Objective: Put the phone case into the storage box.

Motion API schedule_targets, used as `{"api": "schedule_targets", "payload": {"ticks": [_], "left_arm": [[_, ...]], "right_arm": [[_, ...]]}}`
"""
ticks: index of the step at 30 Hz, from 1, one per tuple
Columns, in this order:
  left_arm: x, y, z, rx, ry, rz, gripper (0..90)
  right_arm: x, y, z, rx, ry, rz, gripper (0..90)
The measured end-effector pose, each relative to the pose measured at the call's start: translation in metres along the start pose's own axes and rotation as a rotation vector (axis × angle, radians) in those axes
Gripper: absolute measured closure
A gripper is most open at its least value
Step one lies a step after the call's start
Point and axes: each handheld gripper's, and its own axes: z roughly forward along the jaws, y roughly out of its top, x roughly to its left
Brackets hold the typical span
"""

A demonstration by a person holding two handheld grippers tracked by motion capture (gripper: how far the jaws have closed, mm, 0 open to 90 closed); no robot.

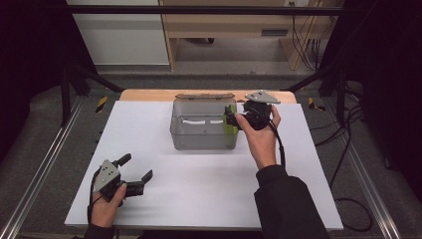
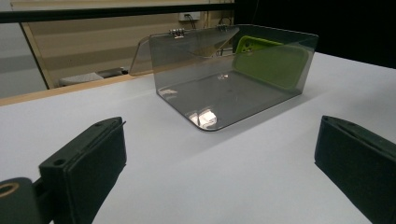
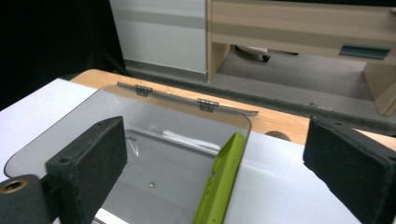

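Right claw [image 1: 233, 118], spread above the green case [image 1: 230, 130] standing on edge at the clear box's [image 1: 201, 144] right wall mid-frame, we are judging it light, slick, thin, best pinched across its flat faces.

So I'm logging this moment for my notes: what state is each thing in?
Clear box: lid open, tipped back on its hinges.
Green phone case: inside the box, standing on edge against its right wall.
Right tool: open above the case, not gripping it.
Left tool: open, holding nothing, over the white table.
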Motion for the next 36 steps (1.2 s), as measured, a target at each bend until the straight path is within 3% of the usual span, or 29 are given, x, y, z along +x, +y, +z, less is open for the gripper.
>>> {"api": "schedule_targets", "payload": {"ticks": [5, 15, 20, 29, 36], "left_arm": [[0.000, 0.000, -0.003, -0.006, -0.004, 0.004, 1.8], [-0.001, -0.002, -0.001, 0.005, -0.003, 0.004, 1.7], [-0.001, -0.002, 0.001, 0.012, -0.006, 0.008, 1.7], [-0.002, -0.003, 0.002, 0.016, -0.008, 0.007, 1.6], [-0.003, -0.004, 0.003, 0.022, -0.011, 0.010, 1.6]], "right_arm": [[-0.002, 0.001, -0.009, 0.004, -0.032, -0.017, 4.0], [-0.007, -0.001, -0.023, -0.036, -0.044, -0.023, 4.0], [-0.014, -0.004, -0.031, -0.062, -0.075, -0.020, 3.3], [-0.028, -0.007, -0.046, -0.056, -0.110, -0.041, 3.9], [-0.041, -0.009, -0.058, -0.096, -0.120, -0.010, 3.9]]}}
